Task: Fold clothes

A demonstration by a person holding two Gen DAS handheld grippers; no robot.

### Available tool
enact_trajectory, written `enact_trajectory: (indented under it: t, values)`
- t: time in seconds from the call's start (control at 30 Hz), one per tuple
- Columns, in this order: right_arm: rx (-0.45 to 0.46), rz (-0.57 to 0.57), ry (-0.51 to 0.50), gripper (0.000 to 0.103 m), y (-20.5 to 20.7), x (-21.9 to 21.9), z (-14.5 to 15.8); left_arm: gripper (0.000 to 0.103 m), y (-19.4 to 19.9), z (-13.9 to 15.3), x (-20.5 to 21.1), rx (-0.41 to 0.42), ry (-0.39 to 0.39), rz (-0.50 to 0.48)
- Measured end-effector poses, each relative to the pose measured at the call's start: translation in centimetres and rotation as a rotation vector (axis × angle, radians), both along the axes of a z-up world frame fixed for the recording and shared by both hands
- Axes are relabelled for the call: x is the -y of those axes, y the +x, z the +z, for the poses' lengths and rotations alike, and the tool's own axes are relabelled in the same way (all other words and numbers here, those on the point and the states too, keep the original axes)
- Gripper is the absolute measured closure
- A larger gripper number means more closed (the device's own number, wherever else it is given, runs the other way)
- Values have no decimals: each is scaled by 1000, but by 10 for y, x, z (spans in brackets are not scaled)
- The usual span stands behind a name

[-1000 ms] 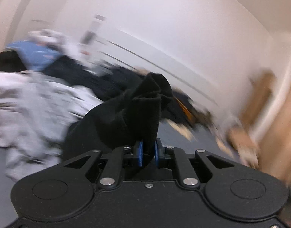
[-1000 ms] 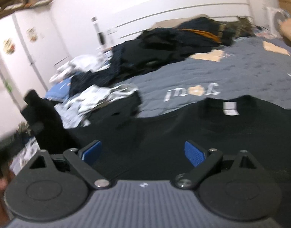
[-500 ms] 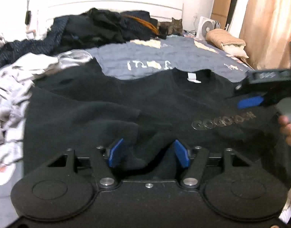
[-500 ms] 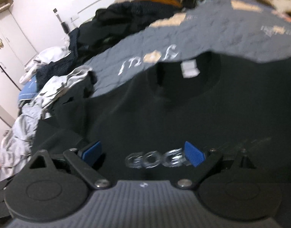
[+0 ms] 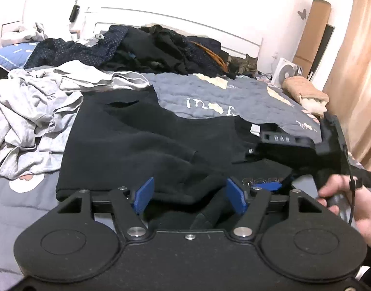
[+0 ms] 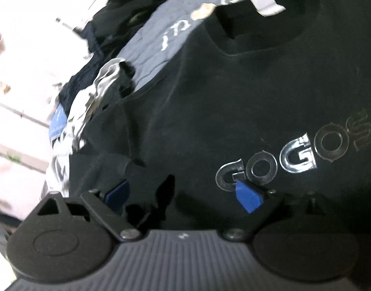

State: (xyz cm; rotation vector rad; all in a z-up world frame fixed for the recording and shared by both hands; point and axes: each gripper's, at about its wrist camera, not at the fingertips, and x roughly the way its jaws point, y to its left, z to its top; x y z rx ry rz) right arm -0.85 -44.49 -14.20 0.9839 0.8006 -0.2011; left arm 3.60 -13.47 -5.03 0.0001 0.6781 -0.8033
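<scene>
A black sweatshirt (image 5: pixel 141 143) lies spread front-up on the bed (image 5: pixel 209 92), which wears a grey quilted cover with pale patches and white lettering. The sweatshirt's collar and white neck tag (image 6: pixel 267 1) point toward the headboard (image 5: pixel 175 21), and its silver chest lettering (image 6: pixel 294 155) shows in the right wrist view.

The left tool (image 5: pixel 189 195) hovers over the sweatshirt's near edge. Its jaws are opening, standing fairly wide, with a loose fold of black cloth between the blue pads but not pressed. The right tool (image 6: pixel 183 194) tilts low over the sweatshirt's chest, jaws wide apart, gripping nothing. A hand (image 5: pixel 350 201) holds it at the sweatshirt's right side.

Left of the sweatshirt sits a crumpled heap of grey clothes (image 5: pixel 32 106). Beyond it, against the headboard, is a pile of dark clothes (image 5: pixel 146 48), with a tabby cat (image 5: pixel 246 65) just right of that pile. Farther right of the sweatshirt are a folded tan towel (image 5: pixel 304 92), a small white fan (image 5: pixel 286 72), a cardboard roll (image 5: pixel 311 36) against the white wall and a peach curtain (image 5: pixel 360 60).
</scene>
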Motion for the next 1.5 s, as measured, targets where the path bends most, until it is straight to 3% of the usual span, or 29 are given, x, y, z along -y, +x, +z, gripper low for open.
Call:
enact_trajectory:
  t: [0.2, 0.4, 0.5, 0.57, 0.6, 0.9, 0.93, 0.97, 1.07, 1.27, 1.5]
  values:
    - [36, 46, 25, 8, 9, -9, 13, 38, 1, 0, -2, 12, 5, -4]
    - [27, 79, 88, 10, 18, -11, -3, 38, 4, -1, -4, -12, 2, -2]
    - [44, 78, 123, 27, 22, -9, -7, 38, 5, 0, -6, -15, 4, 7]
    - [43, 95, 135, 56, 26, -11, -8, 38, 3, 2, -8, -8, -4, 5]
    - [38, 107, 141, 61, 27, -13, -10, 38, 2, 3, -8, -1, -5, 3]
    - [71, 79, 220, 64, 31, -11, -30, 37, 0, 5, -6, 1, -5, 6]
    - [76, 70, 225, 72, 31, -11, -30, 37, 1, 5, -6, 1, -5, 8]
    - [77, 58, 220, 90, 30, -10, -28, 37, 1, 5, -6, 0, -6, 10]
    - [98, 15, 222, 99, 24, -4, -17, 37, 2, 4, -6, -1, 7, 14]
    - [231, -64, 249, 101, 9, 22, 21, 37, 4, 2, -3, 2, 19, 17]
    - [292, -179, 223, 101, -15, 60, 44, 37, 2, 0, -1, 10, 34, 15]
